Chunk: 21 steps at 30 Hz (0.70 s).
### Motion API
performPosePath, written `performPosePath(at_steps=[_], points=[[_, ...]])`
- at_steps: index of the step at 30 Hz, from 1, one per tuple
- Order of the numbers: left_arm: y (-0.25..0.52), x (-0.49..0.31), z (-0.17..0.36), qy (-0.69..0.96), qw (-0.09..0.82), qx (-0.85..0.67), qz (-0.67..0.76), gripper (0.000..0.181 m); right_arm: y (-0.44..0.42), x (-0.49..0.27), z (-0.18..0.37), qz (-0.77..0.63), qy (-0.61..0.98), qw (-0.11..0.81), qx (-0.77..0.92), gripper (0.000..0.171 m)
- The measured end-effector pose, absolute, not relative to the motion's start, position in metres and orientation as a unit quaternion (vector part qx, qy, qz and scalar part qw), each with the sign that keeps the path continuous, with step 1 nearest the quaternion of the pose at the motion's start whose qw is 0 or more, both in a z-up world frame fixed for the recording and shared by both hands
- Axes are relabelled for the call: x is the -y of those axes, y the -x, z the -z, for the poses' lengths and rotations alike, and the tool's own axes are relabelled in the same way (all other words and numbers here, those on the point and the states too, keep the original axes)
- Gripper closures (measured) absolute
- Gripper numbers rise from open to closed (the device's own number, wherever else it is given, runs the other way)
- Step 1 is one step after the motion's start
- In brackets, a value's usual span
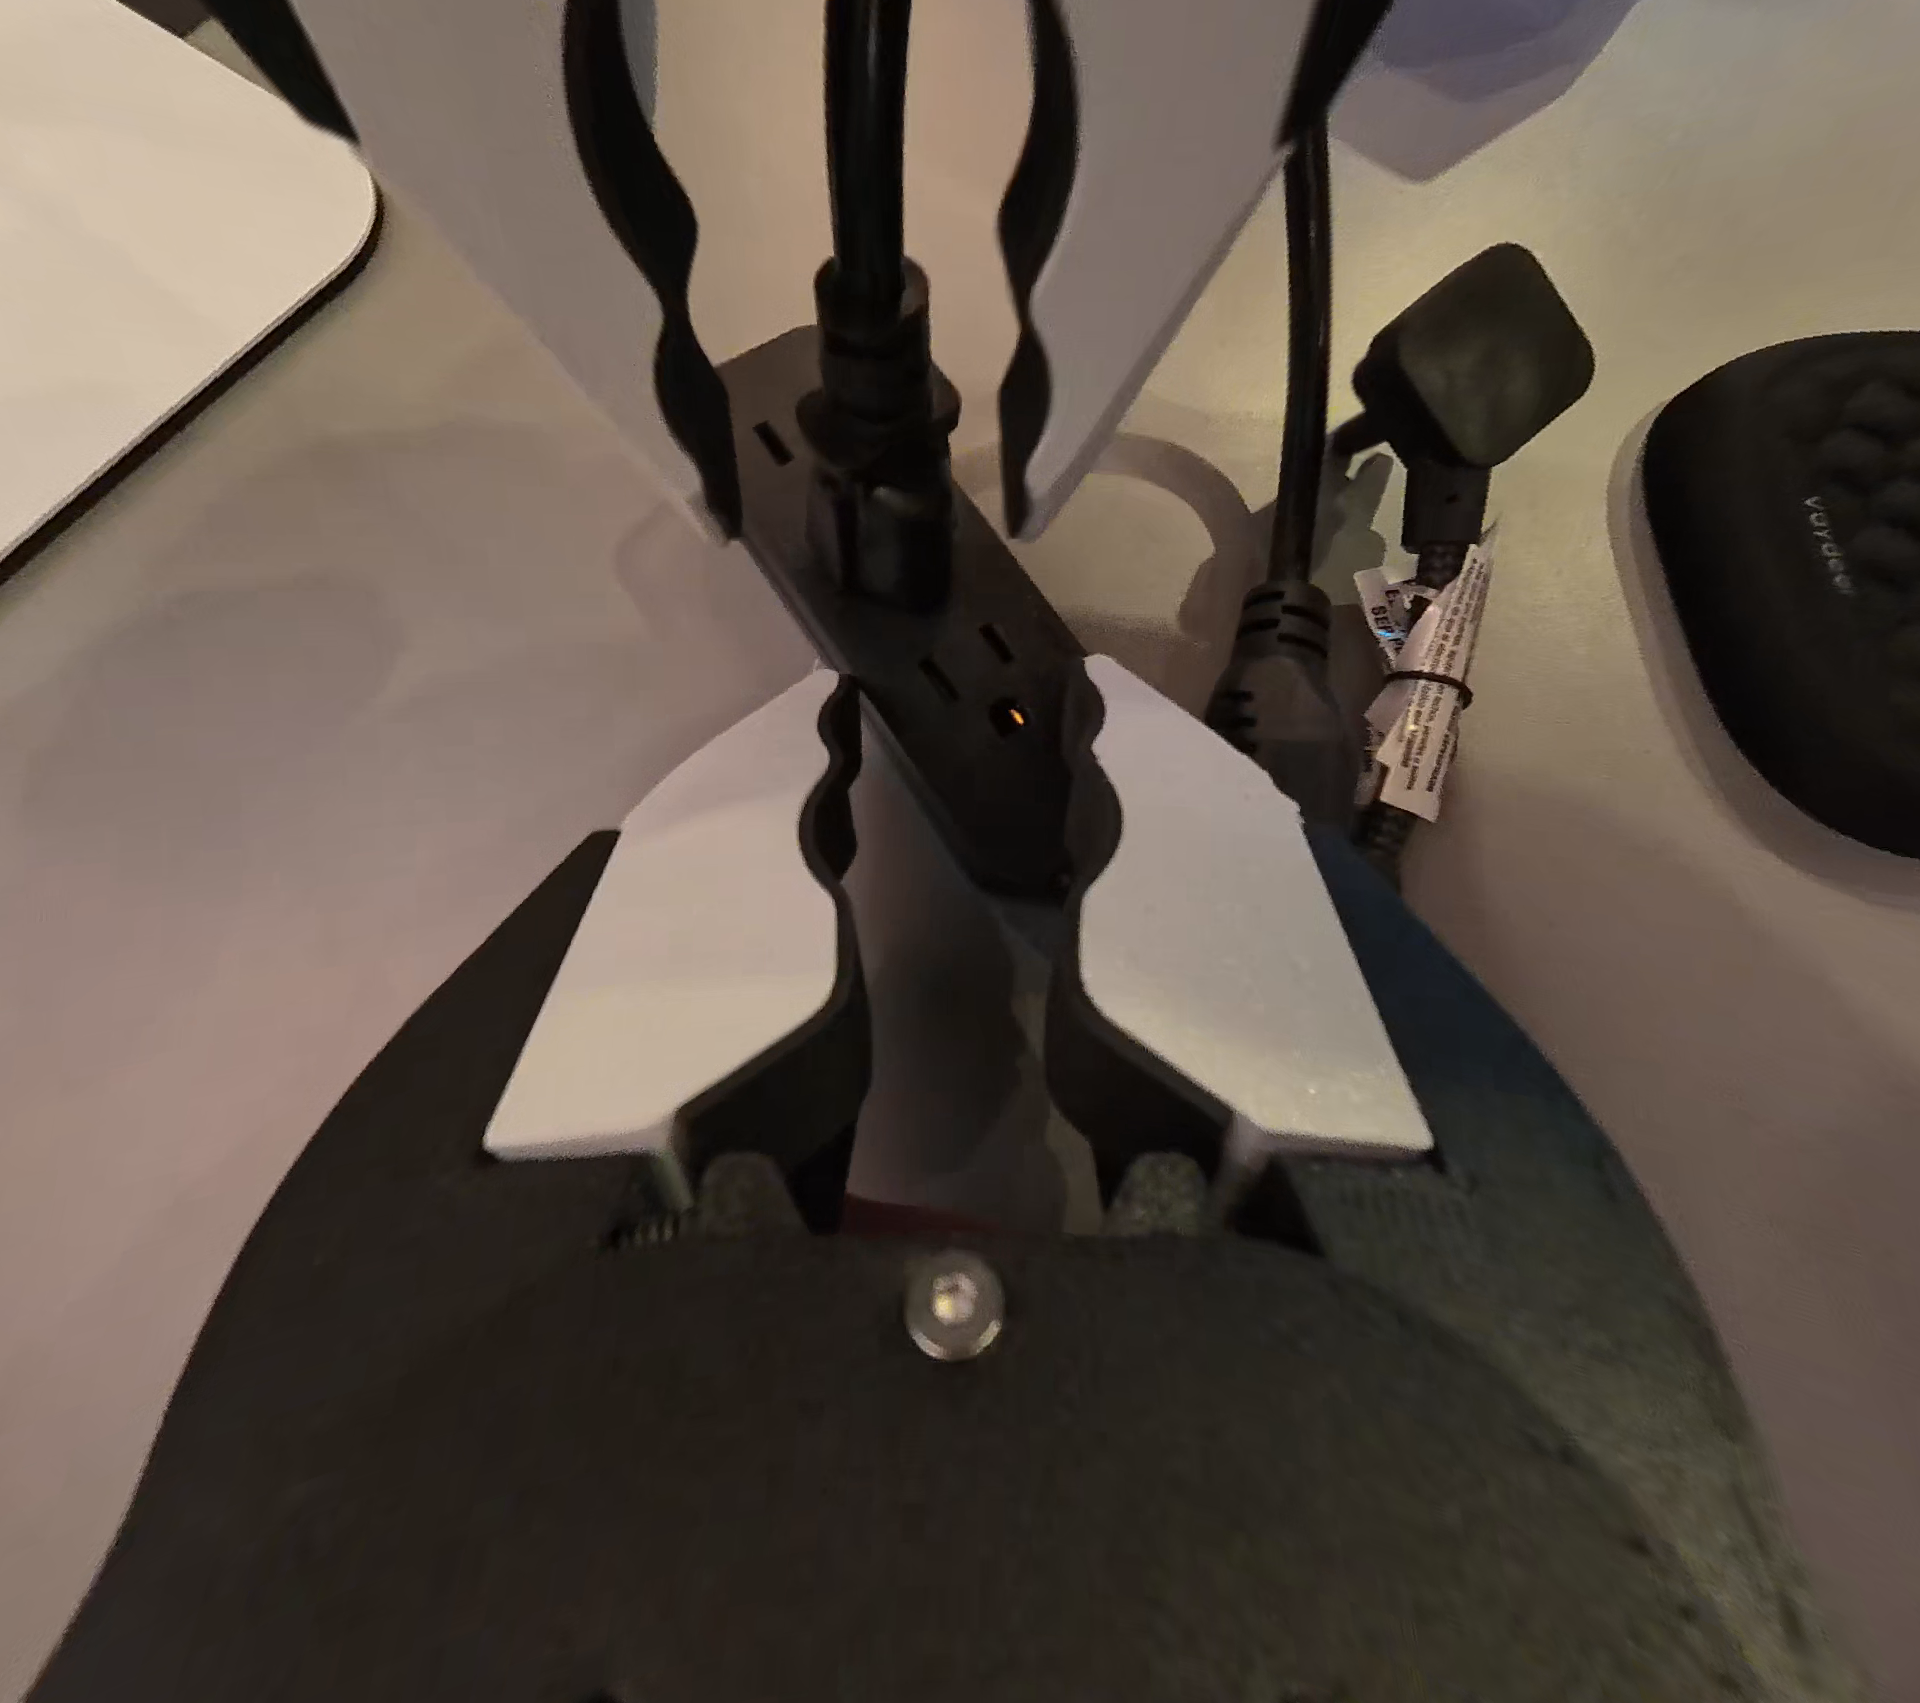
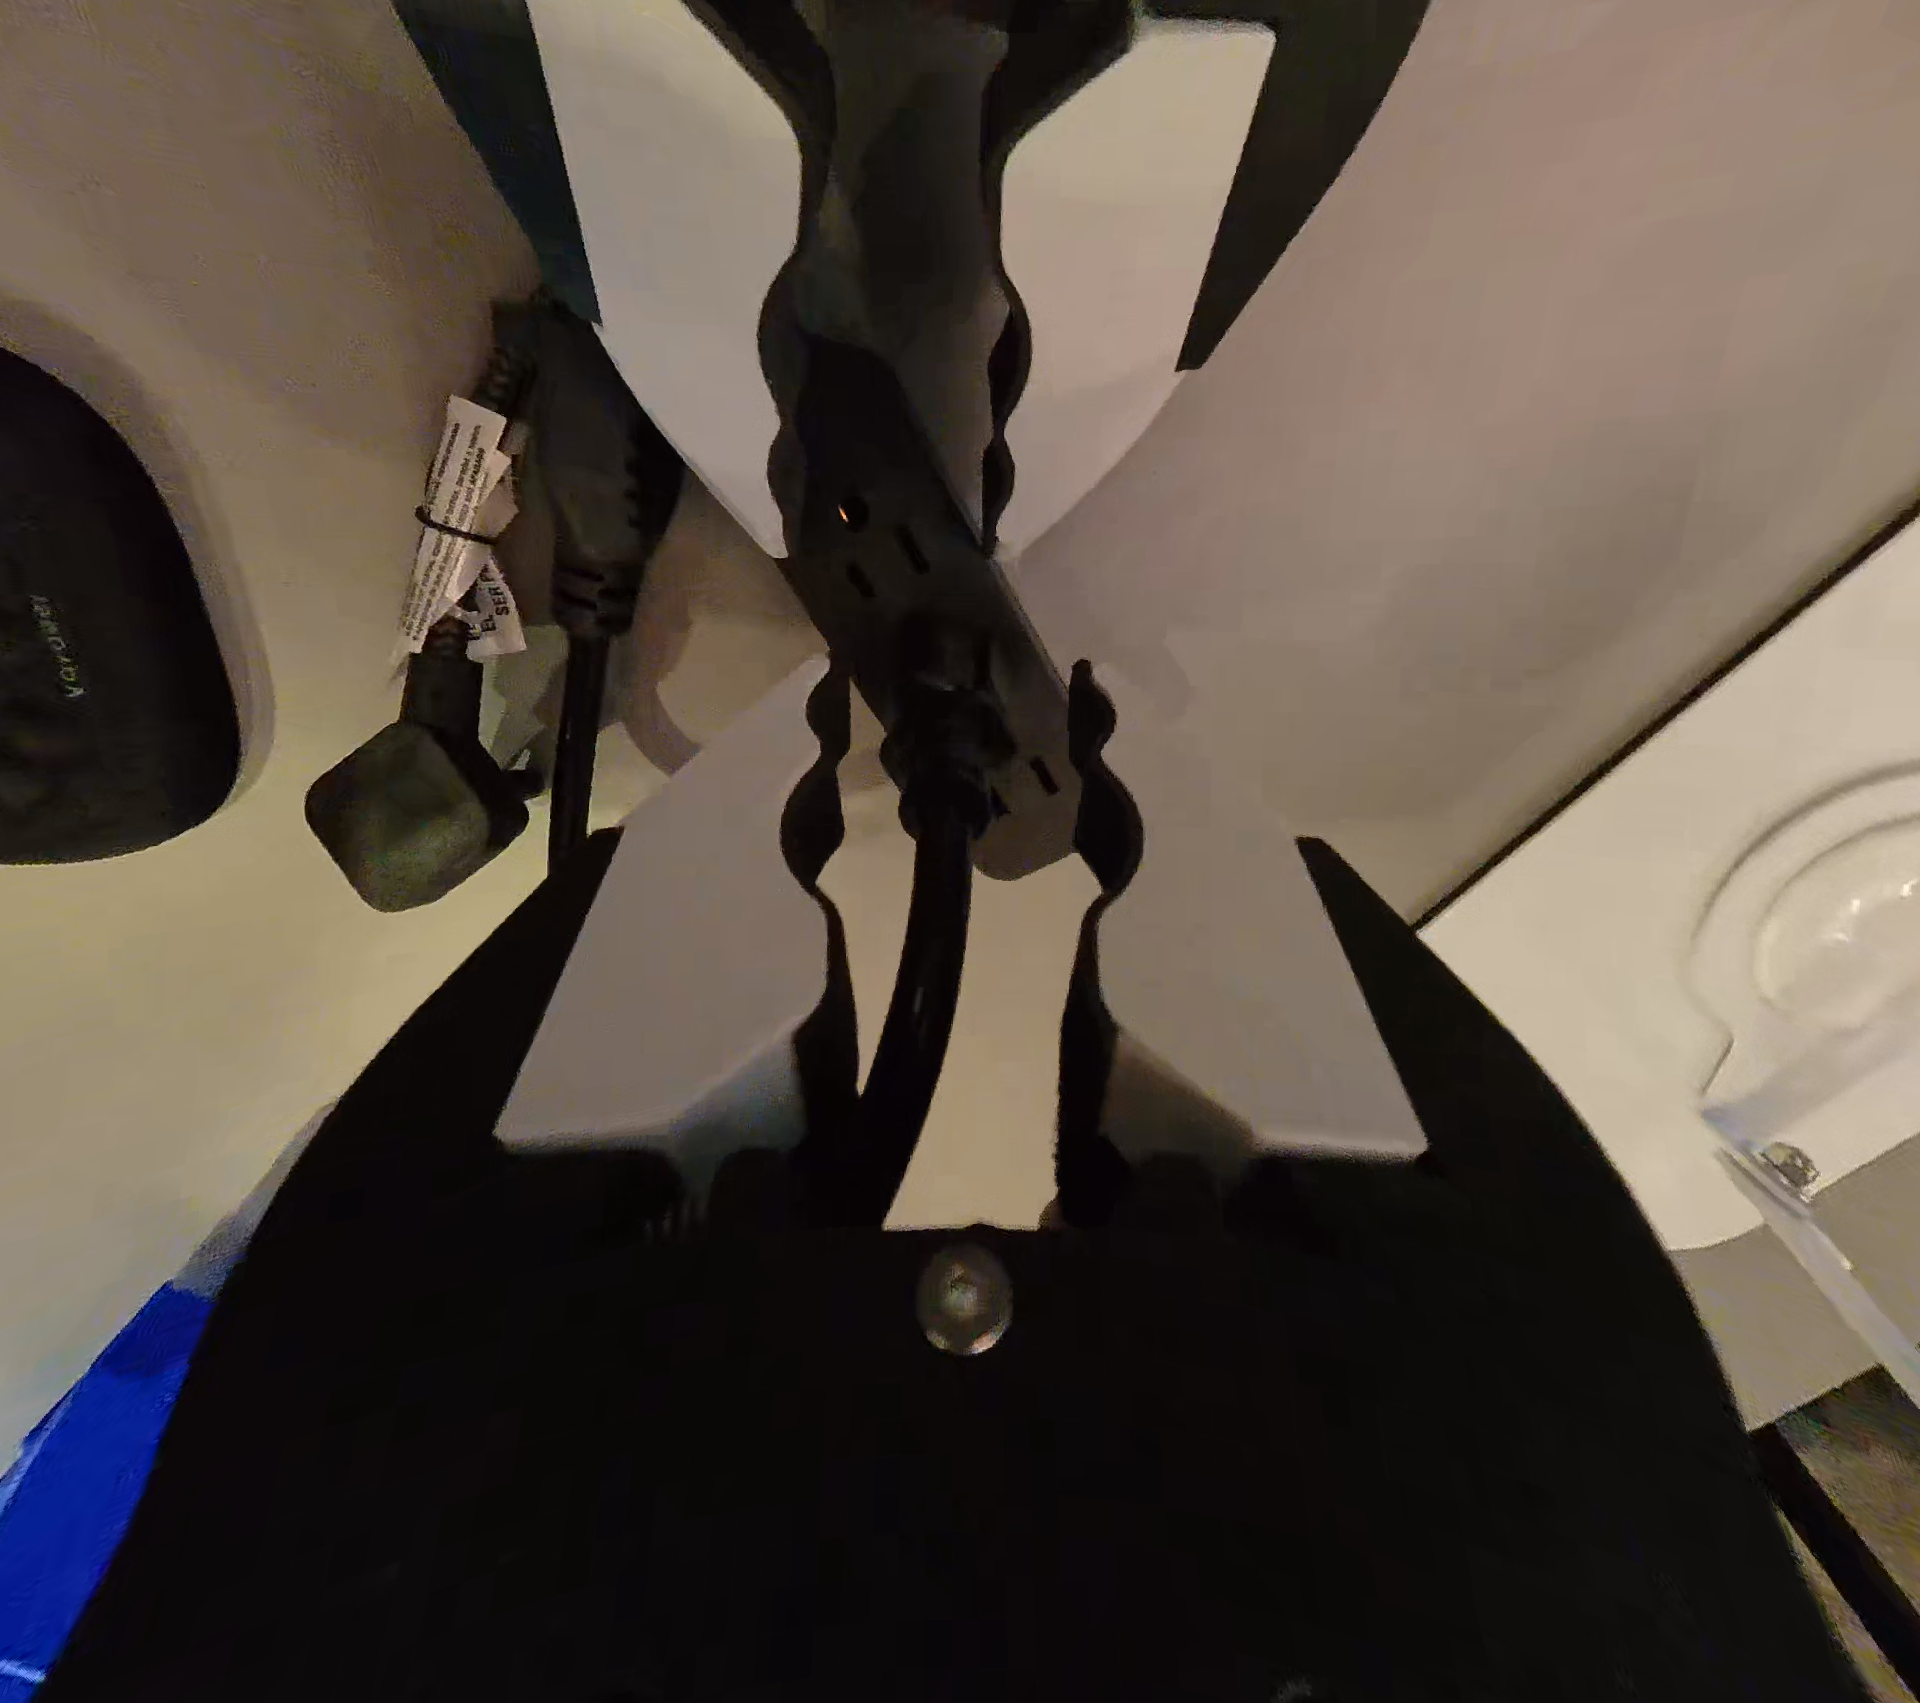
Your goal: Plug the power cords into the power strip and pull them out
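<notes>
Power strip (image 1: 940,645) first: it lies flat on the pale counter (image 1: 416,614), right between the two grippers, which face each other from its two ends. The left gripper (image 1: 961,754) has its jaws closed on the near end of the strip, by the small orange light (image 1: 1013,715). I think it holds on there so the strip cannot slide or lift when a plug is pushed in or pulled out.

The right gripper (image 2: 956,718) comes from the other end. Its jaws are wide apart, one on each side of the black plug (image 2: 940,734), and do not seem to touch it. The plug looks pushed into a socket near the middle of the strip, and its thick black cord (image 2: 920,978) runs back up between those jaws. It looks like the gripper is either letting go or getting ready to pinch the plug and pull.

The strip is long, thin and black, with rows of small slots for plugs.

Just beside it on the counter lie another black plug (image 1: 1273,677), a chunky square plug (image 1: 1475,360) and some white paper tags (image 1: 1418,677). They wait there for their turn, I guess.
</notes>
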<state>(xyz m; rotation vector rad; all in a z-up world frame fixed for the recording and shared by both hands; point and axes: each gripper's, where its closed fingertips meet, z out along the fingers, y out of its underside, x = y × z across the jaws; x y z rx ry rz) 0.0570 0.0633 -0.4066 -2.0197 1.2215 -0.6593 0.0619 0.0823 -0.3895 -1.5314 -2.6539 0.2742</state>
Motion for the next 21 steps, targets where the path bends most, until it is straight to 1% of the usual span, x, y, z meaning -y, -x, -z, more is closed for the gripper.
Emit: performPosePath(at_steps=[3, 5, 7, 9, 11, 16, 17, 21], points=[[-0.056, -0.062, 0.406, 0.77, 0.348, -0.466, 0.263, 0.145, -0.075, -0.085, 0.402, -0.079, 0.507, 0.015, 0.858, 0.133], [-0.056, -0.062, 0.405, 0.762, 0.357, -0.475, 0.257, 0.145, -0.072, -0.085, 0.401, -0.092, 0.511, 0.036, 0.854, 0.134], [-0.057, -0.062, 0.404, 0.754, 0.367, -0.488, 0.244, 0.146, -0.072, -0.085, 0.402, -0.09, 0.507, 0.043, 0.856, 0.139], [-0.057, -0.062, 0.403, 0.742, 0.379, -0.501, 0.232, 0.147, -0.076, -0.087, 0.404, -0.078, 0.5, 0.042, 0.862, 0.149], [-0.057, -0.061, 0.402, 0.734, 0.39, -0.517, 0.207, 0.151, -0.076, -0.087, 0.404, -0.073, 0.497, 0.044, 0.864, 0.15], [-0.056, -0.055, 0.394, 0.675, 0.437, -0.584, 0.113, 0.149, -0.077, -0.086, 0.403, -0.073, 0.509, 0.048, 0.856, 0.151], [-0.057, -0.052, 0.396, 0.663, 0.433, -0.602, 0.102, 0.152, -0.077, -0.086, 0.403, -0.071, 0.508, 0.049, 0.857, 0.151], [-0.064, -0.045, 0.396, 0.612, 0.419, -0.667, 0.075, 0.146, -0.076, -0.085, 0.403, -0.069, 0.5, 0.047, 0.862, 0.15]])
